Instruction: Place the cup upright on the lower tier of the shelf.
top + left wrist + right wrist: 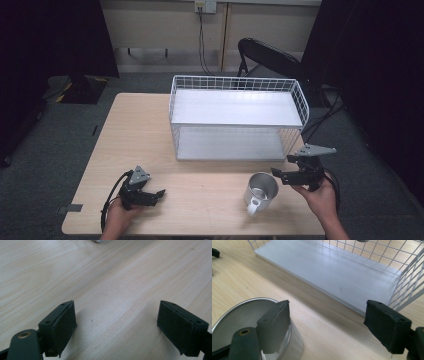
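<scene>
A shiny metal mug (261,192) with a white handle stands upright and empty on the wooden table (200,175), right of centre near the front. My right gripper (284,167) is open just right of the mug. In the right gripper view its gripper (327,327) has bare table between the jaws, and the left jaw overlaps the mug (242,322) at its rim. My left gripper (156,196) rests low at the front left, open, pointing right toward the mug. In the left gripper view its gripper (116,325) has only wood between the pads.
A white wire rack (237,117) with two flat shelves stands at the back middle of the table, its open side toward me. Its lower shelf (332,270) and wire side wall (409,277) lie just beyond my right gripper. A black chair (270,55) stands behind the table.
</scene>
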